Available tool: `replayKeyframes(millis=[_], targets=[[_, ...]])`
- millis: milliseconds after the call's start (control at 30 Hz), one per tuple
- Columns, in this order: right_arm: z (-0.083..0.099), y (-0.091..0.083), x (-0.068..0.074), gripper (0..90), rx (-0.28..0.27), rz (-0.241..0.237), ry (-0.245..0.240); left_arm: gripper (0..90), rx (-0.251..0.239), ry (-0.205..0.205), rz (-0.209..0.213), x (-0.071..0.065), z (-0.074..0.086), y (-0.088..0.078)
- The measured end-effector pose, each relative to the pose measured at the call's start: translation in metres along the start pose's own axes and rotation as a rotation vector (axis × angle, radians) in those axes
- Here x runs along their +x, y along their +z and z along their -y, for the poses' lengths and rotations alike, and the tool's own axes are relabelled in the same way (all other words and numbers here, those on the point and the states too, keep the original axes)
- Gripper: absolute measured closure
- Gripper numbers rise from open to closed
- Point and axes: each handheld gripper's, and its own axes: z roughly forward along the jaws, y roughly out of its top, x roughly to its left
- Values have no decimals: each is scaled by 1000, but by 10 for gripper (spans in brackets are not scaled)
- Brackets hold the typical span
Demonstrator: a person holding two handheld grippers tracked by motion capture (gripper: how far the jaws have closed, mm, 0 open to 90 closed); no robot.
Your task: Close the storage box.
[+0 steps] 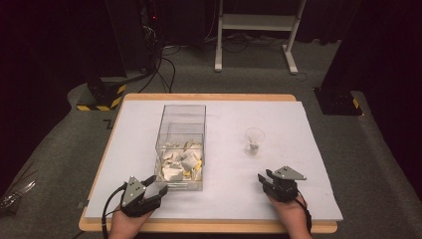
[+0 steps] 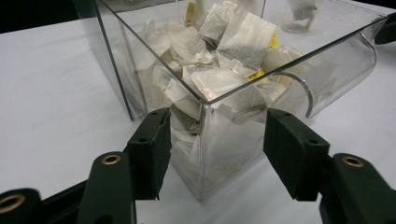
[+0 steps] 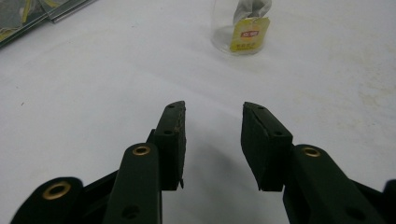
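A clear plastic box (image 1: pixel 180 124) stands on the white table top (image 1: pixel 229 199), its near end heaped with white tea bags (image 1: pixel 178 165). My left gripper (image 1: pixel 155 185) sits at the box's near left corner. In the left gripper view its jaws (image 2: pixel 217 135) stand apart on either side of that corner of the box (image 2: pixel 343 63), with gaps at both pads, and tea bags (image 2: pixel 243 37) are piled inside. My right gripper (image 1: pixel 264 177) rests low at the near right, open with nothing between its jaws (image 3: pixel 212 121). Beyond it a small clear cup (image 1: pixel 254 141) holds a tea bag with a yellow tag (image 3: pixel 250 33).
The table's wooden edge (image 1: pixel 209 227) runs close under both hands. Bare white surface lies between the box and the cup. Behind the table are a white stand's legs (image 1: pixel 254 30), cables (image 1: pixel 166 69) and a yellow-black striped base (image 1: pixel 102 97) on grey carpet.
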Motion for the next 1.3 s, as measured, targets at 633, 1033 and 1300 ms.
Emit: replayKeyframes(millis=[633,1033,1300], targets=[[-3,2,1,558,-10,-19,7,421,-17,-15,-53,6,-12,14],[-3,4,0,556,-11,-22,11,427,-26,-36,-54,13,-15,21],[-2,4,0,554,-7,-25,17,431,-29,-52,-57,15,-16,25]])
